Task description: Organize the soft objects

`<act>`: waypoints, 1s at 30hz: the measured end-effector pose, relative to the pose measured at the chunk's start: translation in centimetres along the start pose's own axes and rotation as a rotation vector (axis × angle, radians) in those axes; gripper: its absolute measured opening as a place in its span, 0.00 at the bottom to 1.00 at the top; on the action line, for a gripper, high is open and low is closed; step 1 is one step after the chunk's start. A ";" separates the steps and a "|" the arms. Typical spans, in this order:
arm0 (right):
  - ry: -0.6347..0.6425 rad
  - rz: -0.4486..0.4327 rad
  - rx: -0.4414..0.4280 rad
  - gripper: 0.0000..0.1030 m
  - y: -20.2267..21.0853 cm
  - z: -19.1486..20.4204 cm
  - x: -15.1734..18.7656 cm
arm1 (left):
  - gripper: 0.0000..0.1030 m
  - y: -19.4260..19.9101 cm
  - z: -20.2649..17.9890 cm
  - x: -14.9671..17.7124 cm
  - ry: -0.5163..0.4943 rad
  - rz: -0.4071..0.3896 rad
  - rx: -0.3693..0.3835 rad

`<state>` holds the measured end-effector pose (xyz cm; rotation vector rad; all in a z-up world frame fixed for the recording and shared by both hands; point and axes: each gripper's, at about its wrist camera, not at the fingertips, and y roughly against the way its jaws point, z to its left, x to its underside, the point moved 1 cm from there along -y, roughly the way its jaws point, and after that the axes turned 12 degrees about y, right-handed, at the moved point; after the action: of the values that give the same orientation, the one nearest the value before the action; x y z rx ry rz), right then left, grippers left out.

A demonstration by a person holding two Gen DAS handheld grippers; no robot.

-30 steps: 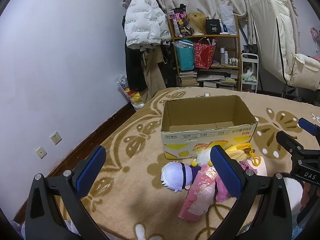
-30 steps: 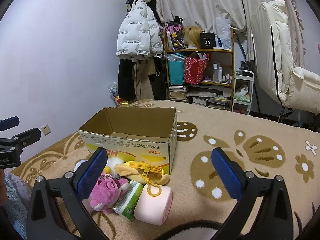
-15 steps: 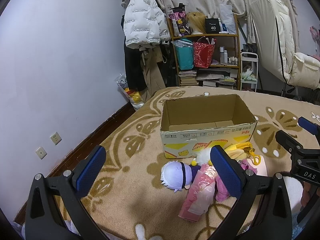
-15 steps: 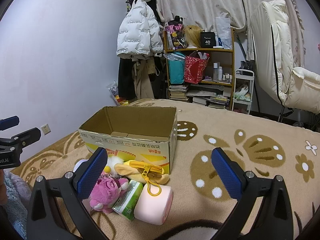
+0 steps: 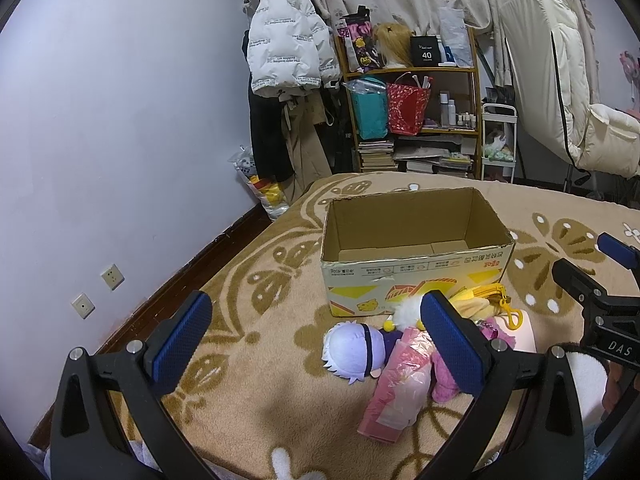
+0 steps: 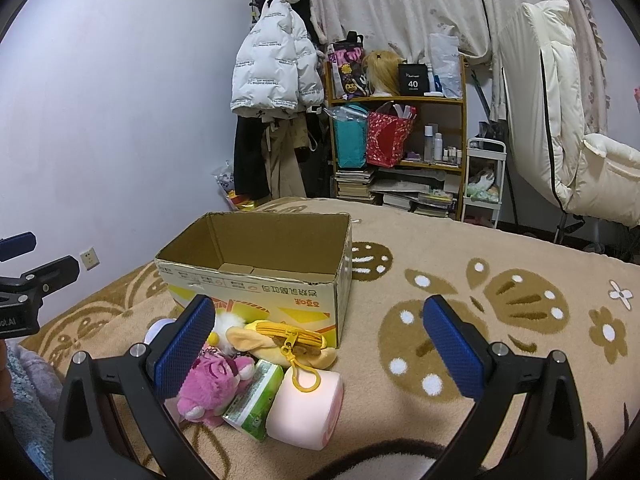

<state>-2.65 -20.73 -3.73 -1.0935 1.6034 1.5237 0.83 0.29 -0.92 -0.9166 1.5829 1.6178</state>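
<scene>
An open, empty cardboard box [image 5: 416, 264] [image 6: 256, 280] stands on a tan patterned blanket. In front of it lies a pile of soft things: a white-haired plush doll [image 5: 352, 350], a pink tissue pack [image 5: 396, 396], a pink plush bear [image 6: 212, 380], a green tissue pack [image 6: 256, 396], a yellow zip pouch [image 6: 288, 340] and a pink roll [image 6: 308, 408]. My left gripper [image 5: 316, 344] is open and empty, hovering just before the doll. My right gripper [image 6: 320, 350] is open and empty above the pile's right side.
The blanket [image 6: 480, 320] covers the bed. A wooden shelf [image 5: 416, 120] with bags and books and a hung white jacket [image 5: 288, 52] stand beyond the bed's far edge. A cream padded chair [image 6: 568, 152] is at right. The wall [image 5: 100, 140] runs along the left.
</scene>
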 end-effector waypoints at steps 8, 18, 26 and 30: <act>0.001 0.001 0.001 1.00 0.4 0.2 0.0 | 1.00 -0.2 0.1 0.0 0.007 0.006 -0.002; 0.001 0.003 0.000 1.00 0.4 0.2 0.1 | 1.00 -0.2 0.2 -0.1 -0.001 0.005 -0.001; 0.001 0.003 0.001 1.00 0.3 0.2 0.1 | 1.00 -0.2 0.1 -0.1 -0.002 0.005 -0.002; -0.001 0.004 0.002 1.00 0.3 0.1 0.1 | 1.00 -0.2 0.1 -0.1 -0.005 0.006 -0.003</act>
<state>-3.01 -20.63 -3.74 -1.0899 1.6067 1.5247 1.04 0.35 -0.98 -0.9099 1.5818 1.6254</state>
